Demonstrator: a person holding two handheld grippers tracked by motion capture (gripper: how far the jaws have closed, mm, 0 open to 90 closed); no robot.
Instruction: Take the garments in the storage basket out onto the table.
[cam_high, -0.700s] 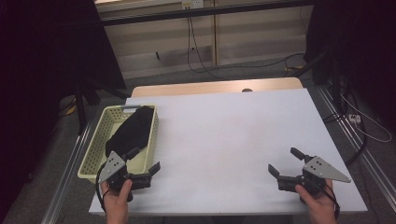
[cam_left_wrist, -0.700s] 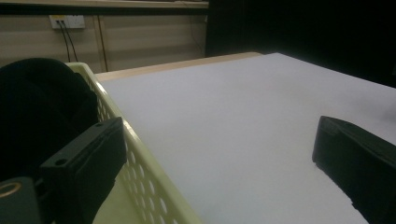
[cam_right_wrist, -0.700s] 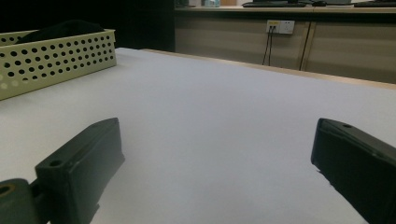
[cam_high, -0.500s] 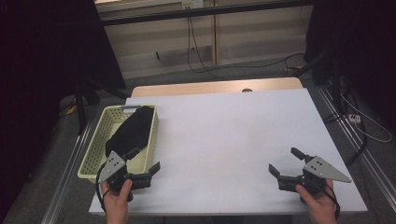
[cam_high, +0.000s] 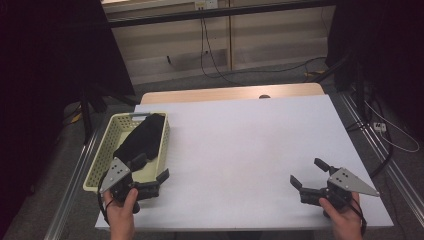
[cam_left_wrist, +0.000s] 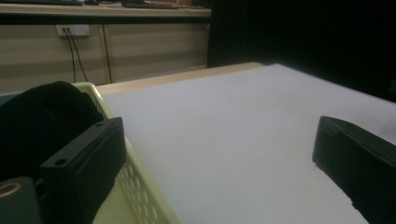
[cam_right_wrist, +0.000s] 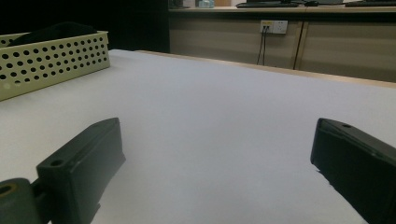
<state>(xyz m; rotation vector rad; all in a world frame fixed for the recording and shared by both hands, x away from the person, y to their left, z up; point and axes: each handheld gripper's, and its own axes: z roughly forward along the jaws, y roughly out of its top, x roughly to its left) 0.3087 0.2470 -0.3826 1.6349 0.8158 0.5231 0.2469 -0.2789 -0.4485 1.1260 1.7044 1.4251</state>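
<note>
Black cloth (cam_high: 142, 139), a soft bundle of dark fabric, lies heaped in the pale yellow perforated plastic basket (cam_high: 102, 161) at the left edge of the white table (cam_high: 240, 150), and it spills up over the basket's far end. From where I stand it looks light and limp: I'd expect it to sag and trail when lifted, not slip, and nothing about it seems breakable. Its folds are hard to read against the dark, so I cannot tell whether it is one piece or several. A pinch on the raised hump near the middle of the basket, or on the loose end closest to the person, would seem the safest hold; a grab too low risks catching the basket's wall.

The left gripper (cam_high: 150, 176) hovers right at the basket's near right corner, jaws spread wide with nothing between them. In the left gripper view one jaw sits over the basket's rim (cam_left_wrist: 140, 186) with the cloth (cam_left_wrist: 42, 121) just behind it.

The right gripper (cam_high: 309, 172) rests well apart at the table's near right corner, jaws equally wide and empty, facing the bare tabletop (cam_right_wrist: 210, 116) with the basket (cam_right_wrist: 51, 58) far off.
</note>
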